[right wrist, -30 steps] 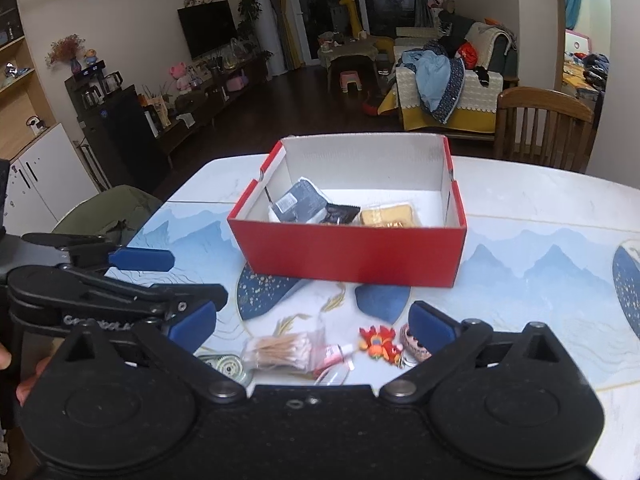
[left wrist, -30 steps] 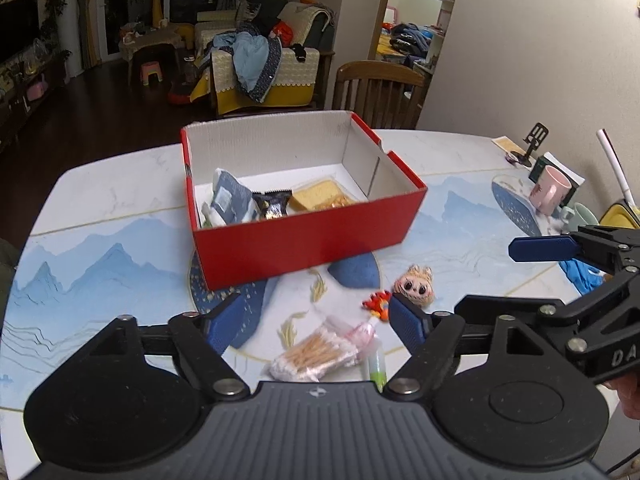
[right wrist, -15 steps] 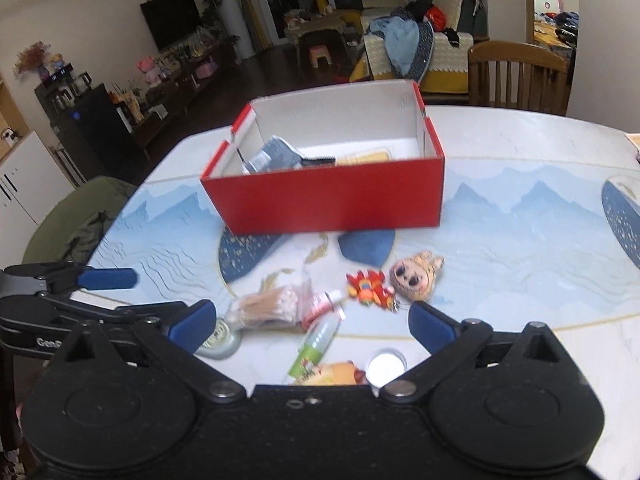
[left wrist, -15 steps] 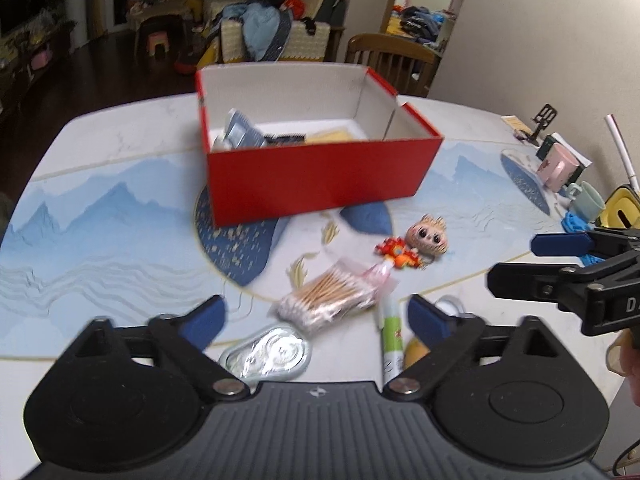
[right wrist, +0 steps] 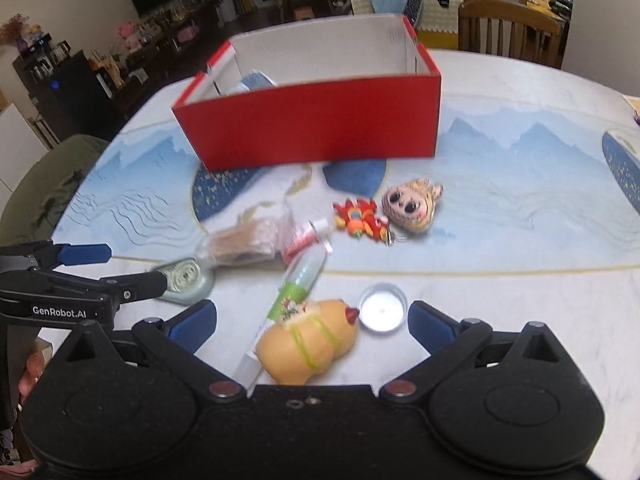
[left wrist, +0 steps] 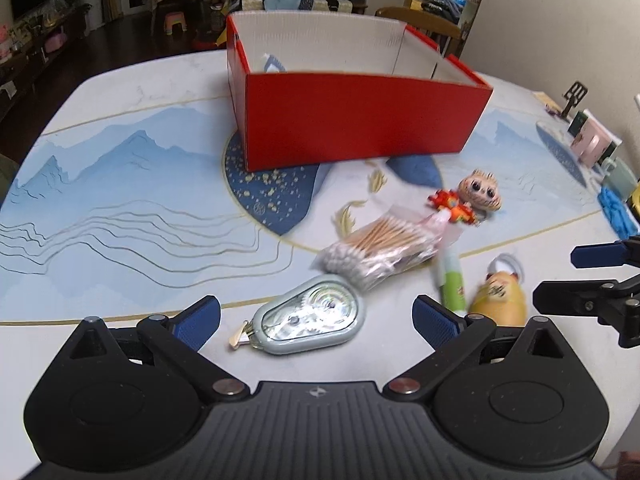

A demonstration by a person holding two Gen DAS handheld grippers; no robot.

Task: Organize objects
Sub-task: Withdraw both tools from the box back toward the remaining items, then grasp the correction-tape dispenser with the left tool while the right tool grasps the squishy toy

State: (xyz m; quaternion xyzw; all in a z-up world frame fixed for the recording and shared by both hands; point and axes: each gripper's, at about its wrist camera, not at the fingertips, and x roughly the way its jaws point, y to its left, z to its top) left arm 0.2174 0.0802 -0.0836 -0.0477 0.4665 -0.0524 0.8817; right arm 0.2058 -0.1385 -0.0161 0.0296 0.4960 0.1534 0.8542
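A red box [left wrist: 360, 114] [right wrist: 312, 128] stands on the table with a few packets inside. Loose items lie in front of it: a bag of cotton swabs [left wrist: 380, 246] [right wrist: 248, 240], a pale green correction-tape dispenser [left wrist: 308, 320] [right wrist: 186, 278], a green-labelled tube [left wrist: 452, 280] [right wrist: 298, 280], a yellow squishy toy [left wrist: 498, 296] [right wrist: 308, 340], a white tealight [right wrist: 382, 312], a red keychain figure [left wrist: 454, 206] [right wrist: 360, 220] and a doll head [left wrist: 480, 190] [right wrist: 412, 202]. My left gripper [left wrist: 316, 320] is open, its fingers either side of the tape dispenser without touching. My right gripper [right wrist: 312, 322] is open around the squishy toy.
Mugs and small items [left wrist: 592, 146] crowd the table's right edge. A wooden chair [right wrist: 512, 28] stands behind the table and a green chair back [right wrist: 48, 192] at its left. The tablecloth left of the box is bare.
Both grippers have dropped toward the table, so the loose items look larger and nearer. The left jaws opened wider and now frame the tape dispenser; the right frames the squishy toy.
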